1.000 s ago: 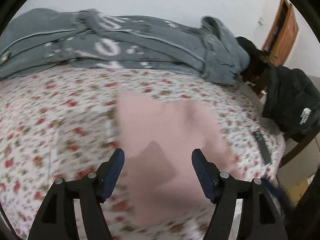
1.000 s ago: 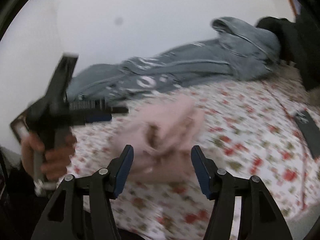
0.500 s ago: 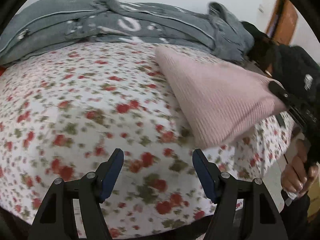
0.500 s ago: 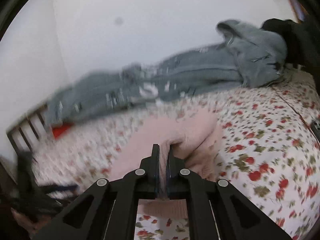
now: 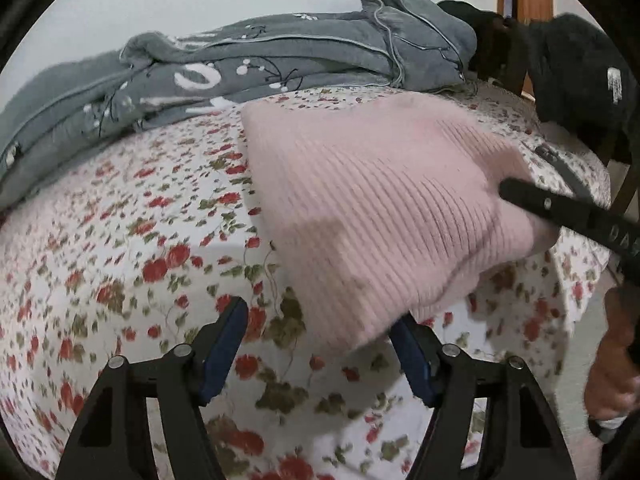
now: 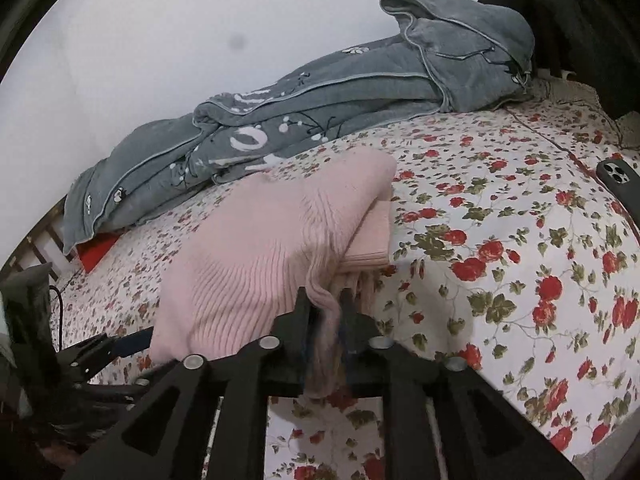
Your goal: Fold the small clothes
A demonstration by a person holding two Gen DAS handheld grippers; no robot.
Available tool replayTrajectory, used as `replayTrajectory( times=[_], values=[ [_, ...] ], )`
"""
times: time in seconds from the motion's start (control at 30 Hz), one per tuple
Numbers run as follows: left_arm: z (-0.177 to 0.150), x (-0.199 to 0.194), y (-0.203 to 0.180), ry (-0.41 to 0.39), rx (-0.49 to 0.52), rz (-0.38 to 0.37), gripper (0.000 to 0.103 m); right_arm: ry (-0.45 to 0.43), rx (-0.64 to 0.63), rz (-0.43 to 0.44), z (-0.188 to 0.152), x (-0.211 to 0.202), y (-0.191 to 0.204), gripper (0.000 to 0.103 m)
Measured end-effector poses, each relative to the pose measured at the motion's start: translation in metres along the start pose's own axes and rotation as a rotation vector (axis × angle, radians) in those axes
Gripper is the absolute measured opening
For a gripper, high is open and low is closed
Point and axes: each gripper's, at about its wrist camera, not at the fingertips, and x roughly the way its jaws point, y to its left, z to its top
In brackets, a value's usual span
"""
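Pink ribbed sweater point(image 6: 256, 256) is lying folded on the floral sheet point(image 6: 500, 240), one edge lifted and pinched in the right gripper point(image 6: 325, 308). Left gripper point(image 5: 320, 348) is hovering with jaws spread, its right finger at the sweater's near corner. Grey blanket point(image 5: 280, 60) is lying behind.

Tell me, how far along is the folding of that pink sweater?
Partly done: the sweater already lies doubled on the bed, one layer over another. In hand: the right gripper is shut on its near edge, lifting it. The left gripper is open and holds nothing. Left to do: lay that edge down and flatten the bundle.
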Motion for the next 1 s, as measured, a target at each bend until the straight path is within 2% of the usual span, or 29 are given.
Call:
replayTrajectory(
  times=[0.03,0.1,0.2,0.27,0.33,0.43,0.47,0.53,0.6,0.67,0.73,0.8,0.83,0.87,0.9,0.97,1.0],
  values=[
    [0.0,-0.002,0.001,-0.019,-0.005,-0.014,0.053,0.003,0.0,0.008,0.002,0.002,0.0,0.021],
    [0.001,-0.009,0.007,-0.048,-0.032,-0.085,0.024,0.01,-0.003,0.022,0.007,0.005,0.003,0.019],
    [0.0,-0.02,0.018,-0.093,-0.043,-0.116,0.016,-0.021,-0.031,0.037,0.011,-0.001,0.009,0.006],
    [-0.002,-0.021,0.03,-0.093,-0.077,-0.161,0.015,-0.096,-0.026,0.058,0.012,-0.018,0.005,0.005],
    [-0.009,-0.013,0.039,-0.073,-0.125,-0.204,0.015,-0.117,0.007,0.086,0.01,-0.025,-0.005,0.005],
    [-0.015,-0.004,0.033,-0.049,-0.118,-0.192,0.017,-0.033,0.025,0.043,-0.005,-0.001,-0.013,0.004],
    [-0.016,-0.004,0.032,-0.046,-0.108,-0.187,0.022,-0.001,0.007,0.014,-0.011,0.009,-0.011,0.004],
    [-0.019,-0.009,0.033,-0.035,-0.092,-0.199,0.023,0.007,-0.01,-0.001,-0.015,0.01,-0.008,0.007],
    [-0.022,-0.015,0.039,-0.023,-0.083,-0.185,0.046,-0.008,-0.025,0.0,-0.01,0.002,-0.004,0.017],
    [-0.028,-0.021,0.047,-0.031,-0.088,-0.159,0.058,-0.038,-0.035,0.02,0.0,-0.007,0.0,0.023],
    [-0.034,-0.026,0.056,-0.033,-0.092,-0.155,0.058,-0.068,-0.051,0.03,0.013,-0.011,0.006,0.033],
    [-0.038,-0.029,0.065,-0.026,-0.107,-0.134,0.058,-0.081,-0.062,0.033,0.028,-0.006,0.011,0.051],
    [-0.037,-0.029,0.069,-0.021,-0.115,-0.121,0.058,-0.076,-0.063,0.025,0.033,0.0,0.013,0.052],
    [-0.036,-0.028,0.074,-0.015,-0.125,-0.108,0.058,-0.054,-0.057,0.005,0.039,0.013,0.013,0.052],
    [-0.034,-0.029,0.079,-0.012,-0.139,-0.097,0.058,-0.021,-0.047,-0.013,0.043,0.024,0.013,0.045],
    [-0.03,-0.031,0.087,-0.019,-0.164,-0.089,0.058,0.036,-0.033,-0.035,0.048,0.041,0.012,0.017],
    [-0.027,-0.032,0.093,-0.022,-0.185,-0.084,0.058,0.013,-0.041,-0.016,0.049,0.037,0.012,0.015]
  ],
)
